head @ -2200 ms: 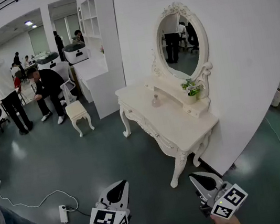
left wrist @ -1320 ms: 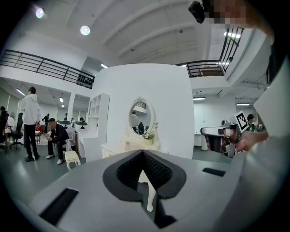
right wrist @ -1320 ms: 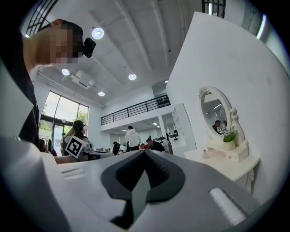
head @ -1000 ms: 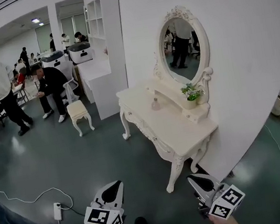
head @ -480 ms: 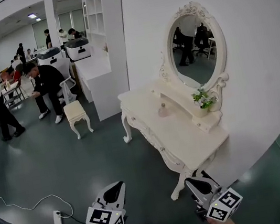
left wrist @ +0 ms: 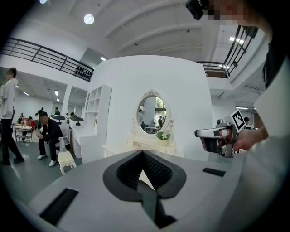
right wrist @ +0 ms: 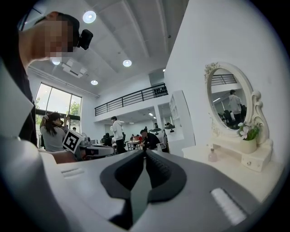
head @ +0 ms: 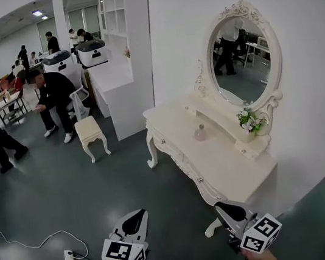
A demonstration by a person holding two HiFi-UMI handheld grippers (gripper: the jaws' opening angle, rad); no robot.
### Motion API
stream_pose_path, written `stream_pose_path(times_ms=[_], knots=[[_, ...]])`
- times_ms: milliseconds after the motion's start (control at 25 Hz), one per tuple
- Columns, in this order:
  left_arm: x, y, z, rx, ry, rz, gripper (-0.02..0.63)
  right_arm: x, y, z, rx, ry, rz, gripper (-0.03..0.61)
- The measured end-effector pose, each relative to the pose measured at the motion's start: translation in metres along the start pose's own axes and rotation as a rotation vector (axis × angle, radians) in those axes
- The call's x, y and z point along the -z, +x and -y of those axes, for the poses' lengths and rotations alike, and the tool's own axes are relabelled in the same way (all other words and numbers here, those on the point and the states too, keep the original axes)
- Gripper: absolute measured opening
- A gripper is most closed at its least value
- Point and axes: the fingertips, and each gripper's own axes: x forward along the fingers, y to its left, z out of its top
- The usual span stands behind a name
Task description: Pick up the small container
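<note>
Dressing table ahead, small container, maybe bottle; left gripper, right gripper low, closed.

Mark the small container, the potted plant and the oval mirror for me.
small container [head: 200, 133]: head view, on its body.
potted plant [head: 249, 121]: head view, on the flowers.
oval mirror [head: 244, 57]: head view, on the middle of the glass.
</note>
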Motion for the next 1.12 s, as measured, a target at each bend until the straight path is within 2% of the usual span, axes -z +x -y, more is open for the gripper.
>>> stream_pose_path(times_ms=[400,640,880,1120], knots=[[0.000,0.022,-0.038,0.017,-0.008,-0.021,0.006,0.006,0.045,0.015,0.013,0.031,-0.007,0.044],[-0.004,0.047,-0.057,0.011,-0.004,-0.022,0.006,0.006,0.071,0.038,0.007,0.040,-0.002,0.046],[-0.010,0.089,-0.083,-0.005,-0.003,-0.036,0.006,0.002,0.110,0.077,-0.005,0.051,0.002,0.046],[-0.020,0.161,-0.112,-0.015,-0.010,-0.073,0.006,0.001,0.156,0.143,-0.007,0.091,-0.015,0.046]])
